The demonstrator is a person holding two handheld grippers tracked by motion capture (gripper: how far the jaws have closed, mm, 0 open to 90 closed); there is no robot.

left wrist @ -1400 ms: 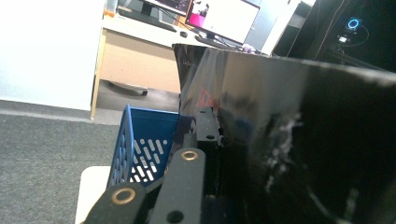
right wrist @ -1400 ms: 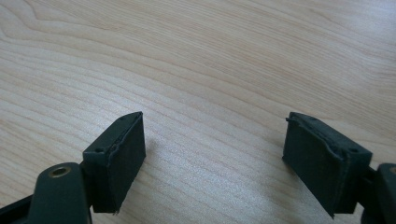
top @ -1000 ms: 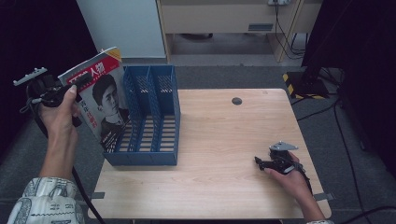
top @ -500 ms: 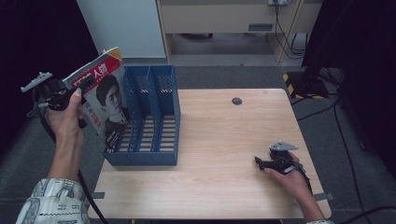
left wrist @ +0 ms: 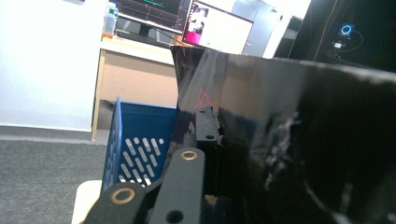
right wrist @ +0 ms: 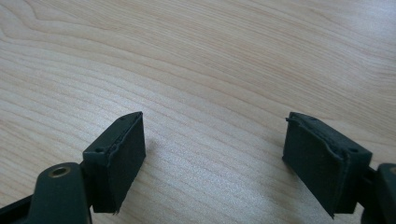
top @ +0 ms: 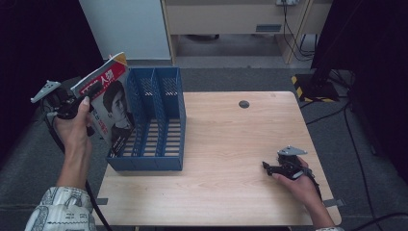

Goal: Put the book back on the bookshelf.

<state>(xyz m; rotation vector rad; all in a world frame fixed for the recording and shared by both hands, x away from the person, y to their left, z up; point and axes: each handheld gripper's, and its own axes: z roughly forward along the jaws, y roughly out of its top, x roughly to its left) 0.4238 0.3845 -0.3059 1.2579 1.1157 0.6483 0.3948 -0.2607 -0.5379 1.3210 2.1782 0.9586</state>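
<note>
your right gripper (top: 269, 167) rests on the table (top: 231, 144), well right of the blue file rack (top: 149, 125), jaws spread and empty. your left gripper (top: 72, 103) is clamped on the magazine (top: 108, 108), which leans over the rack's left wall, long axis tilted, lower end nearer the left slot. the slot lies right of and below your left hand. since a second ago, the magazine has moved closer to the rack.

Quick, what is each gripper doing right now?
Left gripper: shut on the magazine, beside the blue file rack.
Right gripper: open, holding nothing, over the table.
</note>
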